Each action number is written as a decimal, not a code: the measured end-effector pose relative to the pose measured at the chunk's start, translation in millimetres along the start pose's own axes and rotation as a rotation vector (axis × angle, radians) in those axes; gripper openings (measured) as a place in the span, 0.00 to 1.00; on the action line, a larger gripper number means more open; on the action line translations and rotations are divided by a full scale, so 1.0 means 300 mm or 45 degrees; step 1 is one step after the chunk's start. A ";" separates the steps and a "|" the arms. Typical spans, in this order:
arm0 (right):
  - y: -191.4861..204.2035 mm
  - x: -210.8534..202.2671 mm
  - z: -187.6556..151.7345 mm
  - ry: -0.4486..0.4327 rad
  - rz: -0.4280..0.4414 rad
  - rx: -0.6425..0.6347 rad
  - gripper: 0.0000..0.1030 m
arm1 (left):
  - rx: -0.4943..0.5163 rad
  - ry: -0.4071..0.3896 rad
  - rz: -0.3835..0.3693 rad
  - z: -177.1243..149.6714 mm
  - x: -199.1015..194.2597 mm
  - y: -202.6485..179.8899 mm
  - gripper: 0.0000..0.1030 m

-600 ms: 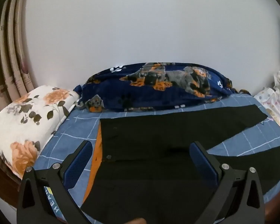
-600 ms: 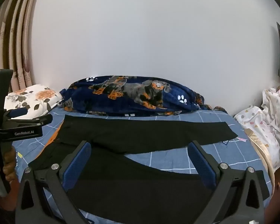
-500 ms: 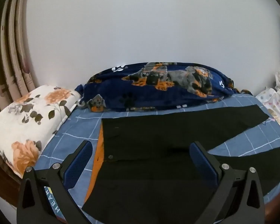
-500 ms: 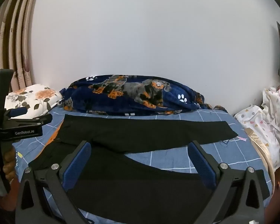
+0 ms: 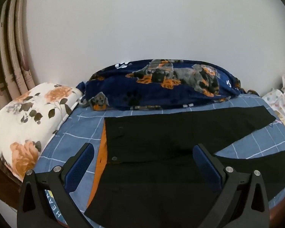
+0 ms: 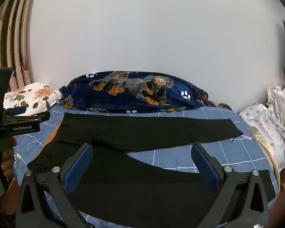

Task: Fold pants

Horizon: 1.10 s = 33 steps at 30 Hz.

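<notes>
Blue textured pads line the fingers of both tools, and both sets of jaws stand spread wide with nothing held between them. The left gripper (image 5: 143, 158) hovers above the waist end of the black pants (image 5: 161, 144), angled down toward the cloth without touching it. The right gripper (image 6: 142, 158) hangs over the near leg in the same tilted pose. In the right wrist view the left tool shows at the left edge, held in a hand (image 6: 6, 159).

The pants lie flat on a blue checked bedsheet (image 6: 180, 161), waist to the left, legs parted into a narrow V running to the right; an orange lining (image 5: 102, 152) shows along the waist edge. Behind them, against the white wall (image 5: 142, 28), rests a navy blanket with dog prints (image 5: 161, 87). A floral pillow (image 5: 28, 117) sits at the left, and pale spotted bedding (image 6: 271, 117) is bunched at the right.
</notes>
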State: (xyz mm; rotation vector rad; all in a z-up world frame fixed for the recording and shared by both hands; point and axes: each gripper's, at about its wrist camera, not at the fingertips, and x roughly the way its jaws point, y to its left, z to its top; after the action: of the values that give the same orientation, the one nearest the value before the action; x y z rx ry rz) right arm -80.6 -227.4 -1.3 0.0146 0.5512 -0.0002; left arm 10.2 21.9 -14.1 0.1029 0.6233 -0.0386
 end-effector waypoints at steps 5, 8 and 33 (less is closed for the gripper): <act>0.009 0.038 -0.008 0.030 0.004 0.002 1.00 | -0.001 0.019 0.007 -0.004 0.028 0.005 1.00; 0.017 0.059 -0.006 0.045 0.006 -0.003 1.00 | -0.007 0.034 0.003 -0.010 0.046 0.016 1.00; 0.040 0.241 -0.053 0.202 0.049 -0.004 1.00 | -0.032 0.218 -0.053 -0.022 0.420 0.336 0.98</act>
State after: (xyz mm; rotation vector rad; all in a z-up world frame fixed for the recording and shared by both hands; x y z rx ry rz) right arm -27.3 -214.9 -52.4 0.0220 0.7094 0.0394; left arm 115.5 122.2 -84.4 0.0694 0.7970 -0.0624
